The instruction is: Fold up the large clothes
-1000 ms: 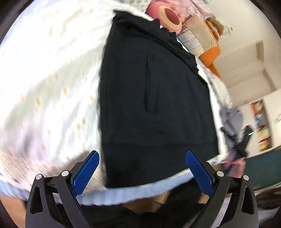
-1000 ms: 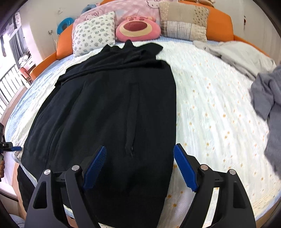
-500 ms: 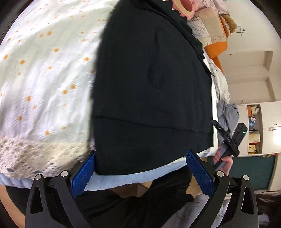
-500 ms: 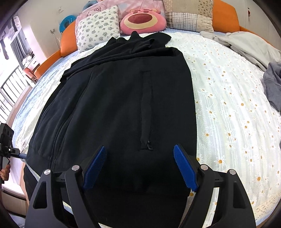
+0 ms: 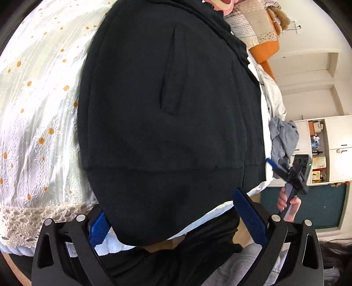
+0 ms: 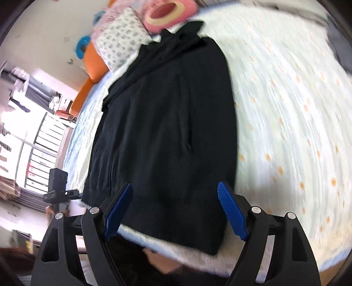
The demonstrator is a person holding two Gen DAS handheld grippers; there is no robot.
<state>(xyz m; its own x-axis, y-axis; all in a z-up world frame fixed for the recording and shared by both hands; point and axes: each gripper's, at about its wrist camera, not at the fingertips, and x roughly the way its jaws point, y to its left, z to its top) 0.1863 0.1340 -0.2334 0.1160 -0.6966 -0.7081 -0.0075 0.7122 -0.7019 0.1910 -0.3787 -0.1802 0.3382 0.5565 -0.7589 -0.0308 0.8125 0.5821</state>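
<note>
White daisy-print bedspread (image 5: pixel 39 123) on the bed carries the large black zip-up garment (image 5: pixel 167 123), laid flat lengthwise, collar up by the pink plush pillow (image 6: pixel 169 13), ribbed hem at the bedspread's near edge. Left gripper (image 5: pixel 178 220) sits over that hem at one corner, blue-padded fingers (image 5: pixel 249 214) spread wide, pads not pressing the cloth. Right gripper (image 6: pixel 176 211) hangs over the hem at the other corner, jaws opening, hem between the pads but not pinched; that view is motion-blurred.
</note>
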